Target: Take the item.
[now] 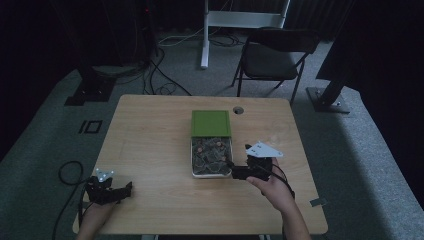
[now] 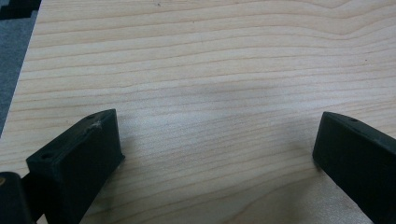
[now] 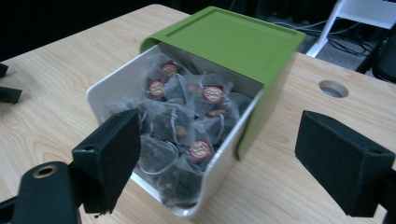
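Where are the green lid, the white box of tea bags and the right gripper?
green lid (image 3: 233,39), right gripper view, middle of its flat top
white box (image 3: 224,168), right gripper view, its near right wall
right gripper (image 1: 243,172), high view, between its fingers beside the box

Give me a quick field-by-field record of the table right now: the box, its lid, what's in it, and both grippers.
box: white box, mid-table, near the right gripper
lid: green lid, slid back over the far half, near half open
contents: tea bags in clear sachets with red tags, piled loosely
right gripper: right gripper, jaws open, at the box's near right corner, holding nothing
left gripper: left gripper, jaws open, over bare table at the near left edge
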`<action>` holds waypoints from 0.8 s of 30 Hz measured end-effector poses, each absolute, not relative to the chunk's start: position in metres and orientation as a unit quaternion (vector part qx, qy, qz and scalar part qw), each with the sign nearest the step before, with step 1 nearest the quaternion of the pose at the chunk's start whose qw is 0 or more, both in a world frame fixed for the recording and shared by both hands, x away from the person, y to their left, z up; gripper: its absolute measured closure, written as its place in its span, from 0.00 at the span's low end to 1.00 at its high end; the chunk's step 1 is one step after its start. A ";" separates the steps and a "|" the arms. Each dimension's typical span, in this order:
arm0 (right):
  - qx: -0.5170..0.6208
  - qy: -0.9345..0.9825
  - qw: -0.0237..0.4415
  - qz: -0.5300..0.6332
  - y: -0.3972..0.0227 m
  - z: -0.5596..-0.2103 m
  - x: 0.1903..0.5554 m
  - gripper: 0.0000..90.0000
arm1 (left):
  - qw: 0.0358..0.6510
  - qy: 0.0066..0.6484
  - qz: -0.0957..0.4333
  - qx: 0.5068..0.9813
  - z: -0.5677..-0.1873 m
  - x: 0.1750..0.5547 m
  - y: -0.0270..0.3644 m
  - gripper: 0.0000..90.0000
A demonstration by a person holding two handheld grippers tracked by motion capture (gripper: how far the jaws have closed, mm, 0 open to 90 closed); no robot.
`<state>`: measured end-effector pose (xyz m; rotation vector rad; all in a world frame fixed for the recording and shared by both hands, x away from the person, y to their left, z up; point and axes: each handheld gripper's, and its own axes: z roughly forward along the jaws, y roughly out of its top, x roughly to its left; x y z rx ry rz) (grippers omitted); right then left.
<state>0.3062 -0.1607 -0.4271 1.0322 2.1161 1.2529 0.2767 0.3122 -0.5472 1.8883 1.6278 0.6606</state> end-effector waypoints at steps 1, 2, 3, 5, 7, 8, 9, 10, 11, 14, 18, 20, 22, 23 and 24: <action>0.374 0.772 0.234 0.458 -0.158 -0.427 0.306 0.16 | 0.278 0.606 0.246 0.703 -0.547 0.277 0.312 0.02; 0.372 0.773 0.232 0.458 -0.156 -0.428 0.307 0.16 | 0.278 0.606 0.246 0.703 -0.547 0.277 0.312 0.02; 0.371 0.775 0.229 0.458 -0.153 -0.428 0.307 0.16 | 0.278 0.606 0.246 0.703 -0.547 0.277 0.312 0.02; 0.368 0.776 0.226 0.459 -0.149 -0.429 0.307 0.16 | 0.278 0.606 0.246 0.703 -0.547 0.277 0.312 0.02; 0.365 0.778 0.222 0.460 -0.144 -0.430 0.307 0.16 | 0.278 0.606 0.246 0.703 -0.547 0.277 0.312 0.02; 0.363 0.780 0.219 0.460 -0.142 -0.430 0.307 0.16 | 0.278 0.606 0.246 0.703 -0.547 0.277 0.312 0.02; 0.363 0.780 0.217 0.461 -0.140 -0.431 0.308 0.16 | 0.278 0.606 0.246 0.703 -0.547 0.277 0.312 0.02; 0.361 0.781 0.217 0.461 -0.138 -0.431 0.308 0.16 | 0.278 0.606 0.246 0.703 -0.547 0.277 0.312 0.02; 0.360 0.783 0.216 0.459 -0.137 -0.432 0.308 0.17 | 0.278 0.606 0.246 0.703 -0.547 0.277 0.312 0.02; 0.354 0.786 0.213 0.460 -0.131 -0.433 0.308 0.17 | 0.278 0.606 0.246 0.703 -0.547 0.277 0.312 0.02; 0.349 0.791 0.208 0.458 -0.124 -0.435 0.308 0.18 | 0.278 0.606 0.246 0.703 -0.547 0.277 0.312 0.02; 0.346 0.793 0.206 0.458 -0.120 -0.436 0.309 0.18 | 0.278 0.606 0.246 0.703 -0.547 0.277 0.312 0.02; 0.343 0.796 0.201 0.457 -0.116 -0.438 0.309 0.18 | 0.278 0.606 0.246 0.703 -0.547 0.277 0.312 0.02; 0.343 0.796 0.198 0.457 -0.114 -0.439 0.309 0.18 | 0.278 0.606 0.246 0.703 -0.547 0.277 0.312 0.02; 0.341 0.798 0.197 0.457 -0.112 -0.440 0.309 0.18 | 0.278 0.606 0.246 0.703 -0.547 0.277 0.312 0.02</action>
